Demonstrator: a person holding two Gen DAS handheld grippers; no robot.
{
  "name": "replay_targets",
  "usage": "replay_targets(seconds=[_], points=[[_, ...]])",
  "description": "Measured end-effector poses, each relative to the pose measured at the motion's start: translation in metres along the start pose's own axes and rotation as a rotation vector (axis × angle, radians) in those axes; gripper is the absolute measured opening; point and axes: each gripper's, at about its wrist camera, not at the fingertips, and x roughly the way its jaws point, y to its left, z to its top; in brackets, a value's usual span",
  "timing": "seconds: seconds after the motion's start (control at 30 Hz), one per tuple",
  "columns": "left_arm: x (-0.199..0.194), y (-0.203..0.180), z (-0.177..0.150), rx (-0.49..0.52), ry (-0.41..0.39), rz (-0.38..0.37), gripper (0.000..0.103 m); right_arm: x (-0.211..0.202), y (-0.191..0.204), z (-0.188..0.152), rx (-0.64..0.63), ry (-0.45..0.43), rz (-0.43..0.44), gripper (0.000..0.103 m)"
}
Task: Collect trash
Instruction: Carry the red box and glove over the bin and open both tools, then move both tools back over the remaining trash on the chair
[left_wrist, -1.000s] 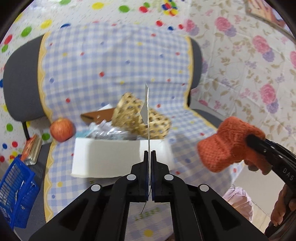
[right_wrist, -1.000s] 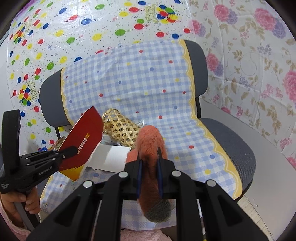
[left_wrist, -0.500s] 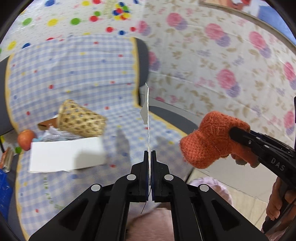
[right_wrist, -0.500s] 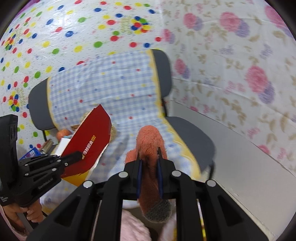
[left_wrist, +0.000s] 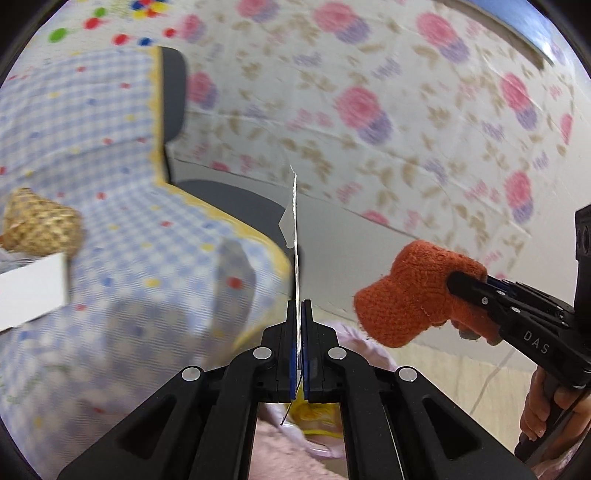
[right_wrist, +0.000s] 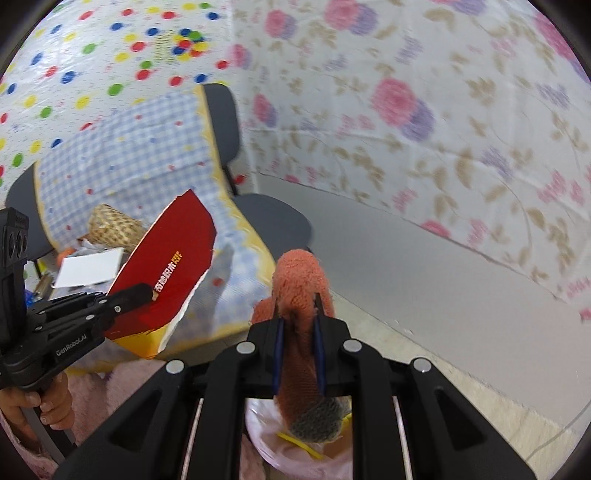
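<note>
Left gripper: closed on a torn red card, which is seen edge-on from its own camera and is held up clear of the chair.
Right gripper: clamped on an orange knitted sock, whose grey toe hangs below the jaws.
Step in hand: both pieces are judged to be in carriage from the seat to a pink-lined bag, which is seen just under the sock.
Next move: the sock is to be lowered over the bag's mouth and released; the card is then to be brought across.
Edges: the yellow-trimmed checked cover ends just left of the card; the seat corner lies near.
Open room: bare floor lies to the right, up to the flowered wall.
Left behind: a woven basket and a white sheet are seen on the seat.
</note>
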Motion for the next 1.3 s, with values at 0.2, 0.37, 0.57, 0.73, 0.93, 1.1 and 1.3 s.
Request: replay_targets(seconds=[0.2, 0.37, 0.57, 0.73, 0.93, 1.1, 1.3], points=[[0.032, -0.025, -0.009, 0.045, 0.070, -0.055, 0.002, 0.007, -0.026, -0.021, 0.045, 0.050, -0.034, 0.015], [0.056, -0.035, -0.009, 0.060, 0.120, -0.075, 0.005, 0.025, -0.039, -0.030, 0.064, 0.092, -0.026, 0.019], [0.072, -0.024, -0.011, 0.022, 0.169, -0.040, 0.046, 0.035, -0.046, -0.033, 0.089, 0.107, -0.033, 0.041], [0.052, -0.007, -0.004, 0.005, 0.139, 0.065, 0.047, 0.025, -0.046, -0.023, 0.097, 0.070, -0.024, 0.041], [0.008, 0.025, 0.008, -0.050, 0.066, 0.163, 0.058, 0.006, -0.019, -0.001, 0.043, 0.007, 0.043, 0.041], [-0.030, 0.059, 0.018, -0.116, 0.005, 0.234, 0.063, 0.005, 0.017, 0.022, -0.016, -0.036, 0.107, 0.041], [-0.072, 0.092, 0.015, -0.165, -0.061, 0.378, 0.075, 0.013, 0.071, 0.044, -0.105, -0.058, 0.199, 0.041]])
